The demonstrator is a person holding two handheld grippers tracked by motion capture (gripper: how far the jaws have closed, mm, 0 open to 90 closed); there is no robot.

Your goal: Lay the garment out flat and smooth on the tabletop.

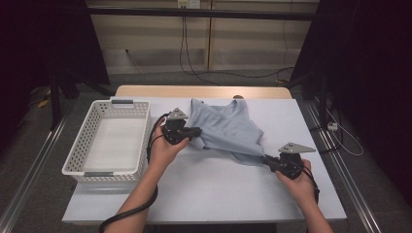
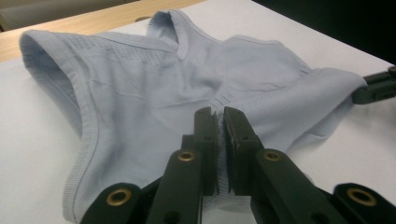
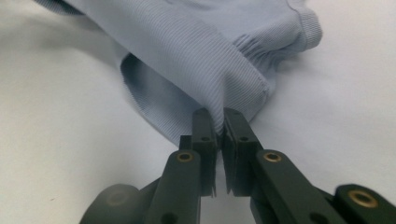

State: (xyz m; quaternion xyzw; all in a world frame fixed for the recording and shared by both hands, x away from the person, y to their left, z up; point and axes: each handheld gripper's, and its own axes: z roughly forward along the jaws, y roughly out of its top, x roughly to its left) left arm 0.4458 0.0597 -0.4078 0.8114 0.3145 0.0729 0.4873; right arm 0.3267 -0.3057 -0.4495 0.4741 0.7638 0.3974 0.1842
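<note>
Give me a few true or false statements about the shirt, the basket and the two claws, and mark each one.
1. Both claws are shut on the light blue shirt. True: the left claw and the right claw each pinch its fabric.
2. The shirt lies inside the white basket. False: it lies on the table, right of the basket.
3. The basket holds folded clothes. False: nothing is in it.
4. The basket stands at the table's left end. True.
</note>
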